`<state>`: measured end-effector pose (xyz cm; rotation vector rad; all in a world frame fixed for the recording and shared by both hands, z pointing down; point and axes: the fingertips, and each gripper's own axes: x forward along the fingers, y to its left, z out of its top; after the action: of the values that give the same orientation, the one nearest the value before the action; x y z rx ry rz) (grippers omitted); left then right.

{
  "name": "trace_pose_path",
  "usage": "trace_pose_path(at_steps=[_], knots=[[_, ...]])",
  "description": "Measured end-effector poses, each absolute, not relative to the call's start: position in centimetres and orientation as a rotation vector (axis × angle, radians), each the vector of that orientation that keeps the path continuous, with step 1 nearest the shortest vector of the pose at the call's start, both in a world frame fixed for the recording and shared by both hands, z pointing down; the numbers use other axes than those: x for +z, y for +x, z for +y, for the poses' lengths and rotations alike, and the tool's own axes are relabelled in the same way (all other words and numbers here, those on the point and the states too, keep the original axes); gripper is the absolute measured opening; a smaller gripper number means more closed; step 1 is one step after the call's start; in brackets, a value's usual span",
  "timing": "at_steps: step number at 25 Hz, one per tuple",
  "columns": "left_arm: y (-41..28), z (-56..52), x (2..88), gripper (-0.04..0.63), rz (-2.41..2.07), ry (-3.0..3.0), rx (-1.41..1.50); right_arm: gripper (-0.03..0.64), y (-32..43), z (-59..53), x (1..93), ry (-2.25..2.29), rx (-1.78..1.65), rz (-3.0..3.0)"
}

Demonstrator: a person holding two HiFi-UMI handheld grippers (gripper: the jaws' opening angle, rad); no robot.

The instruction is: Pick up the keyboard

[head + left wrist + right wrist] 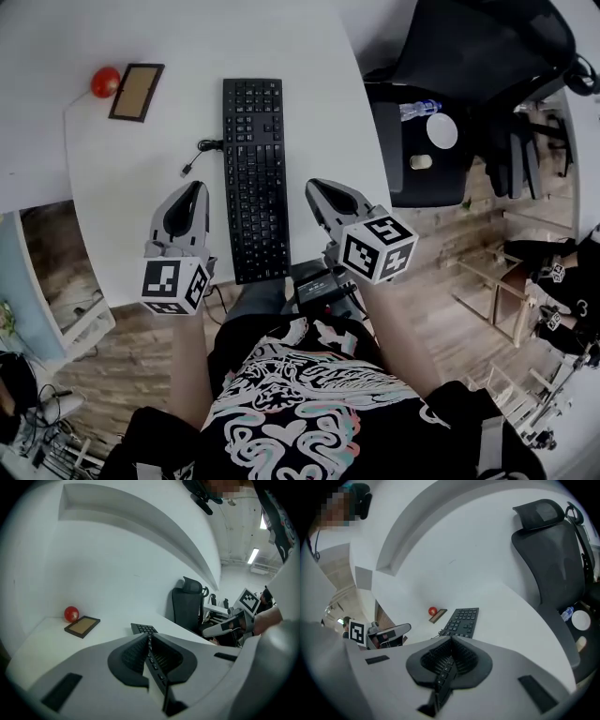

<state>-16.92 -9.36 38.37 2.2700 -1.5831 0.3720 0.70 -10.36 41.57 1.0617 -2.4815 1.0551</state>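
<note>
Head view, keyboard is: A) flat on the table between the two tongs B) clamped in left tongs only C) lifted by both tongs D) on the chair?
A: the keyboard lies flat on the table, with the left tongs and right tongs shut on either side of it.

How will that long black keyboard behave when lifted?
The keyboard looks like a rigid slab, so it probably stays stiff. Being long, it may tip if held at one end. Its loose cable would likely trail behind.

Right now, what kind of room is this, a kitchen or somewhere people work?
Somewhere people work, most likely an office. There is a white desk with a black computer keyboard lying on it, and a black office chair stands beside the desk.
</note>
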Motion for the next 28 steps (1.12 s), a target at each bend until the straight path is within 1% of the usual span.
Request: trace_pose_path(at_steps=[3, 6, 8, 14, 28], knots=[[-17.6, -10.5, 40.0, 0.032, -1.537, 2.25, 0.383, 0.029, -0.2, -11.3, 42.5, 1.076, 1.096, -2.453], [-17.6, -10.7, 41.6, 0.032, -1.503, 2.231, 0.395, 0.029, -0.6, -11.6, 43.4, 1.121, 1.335, -2.459], [-17.4, -10.5, 42.6, 0.032, -1.472, 2.226, 0.407, 0.029, -0.7, -11.2, 44.5, 1.114, 1.42, -2.438], [-16.9, -10.5, 44.7, 0.032, -1.413, 2.218, 0.423, 0.029, -0.8, -10.3, 47.4, 1.086, 1.295, -2.355], [-16.4, -10.3, 47.6, 0.034, -1.283, 2.155, 0.394, 0.029, -1.8, -10.9, 50.0, 1.046, 1.318, -2.304]])
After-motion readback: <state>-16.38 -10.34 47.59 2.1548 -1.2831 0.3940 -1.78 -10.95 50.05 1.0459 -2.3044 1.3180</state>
